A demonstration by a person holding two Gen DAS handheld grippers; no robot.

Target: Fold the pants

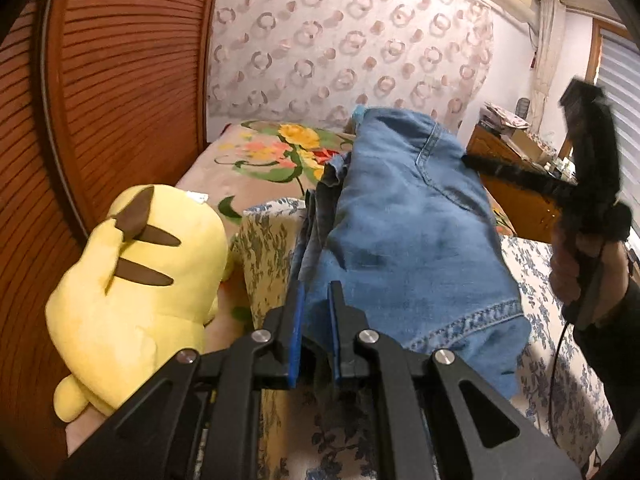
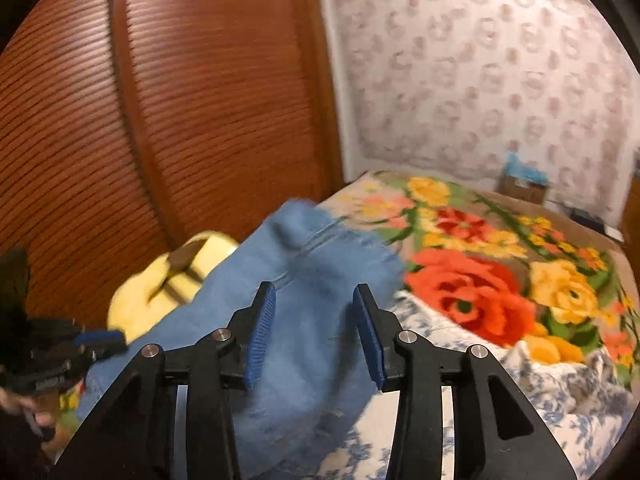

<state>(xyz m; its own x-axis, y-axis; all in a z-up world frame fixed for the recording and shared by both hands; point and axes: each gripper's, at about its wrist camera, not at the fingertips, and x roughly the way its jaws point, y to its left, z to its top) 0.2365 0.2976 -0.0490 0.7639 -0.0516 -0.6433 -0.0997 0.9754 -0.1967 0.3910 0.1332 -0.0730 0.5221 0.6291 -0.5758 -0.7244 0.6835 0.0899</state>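
Two hand-held grippers at work, only one gripping. Plush toy (image 1: 136, 292) at lower left of left view, just beside pants (image 1: 404, 240) at centre on bed (image 1: 560, 280); dragged cloth could catch it. Left hand-held gripper (image 1: 316, 308), bottom centre, pinched tight on denim edge; thin bite could slip. Right hand-held gripper (image 2: 316, 336), bottom centre of right view, jaws parted, pads apart from cloth, holding nothing; unsupported side may sag, fold skewing.
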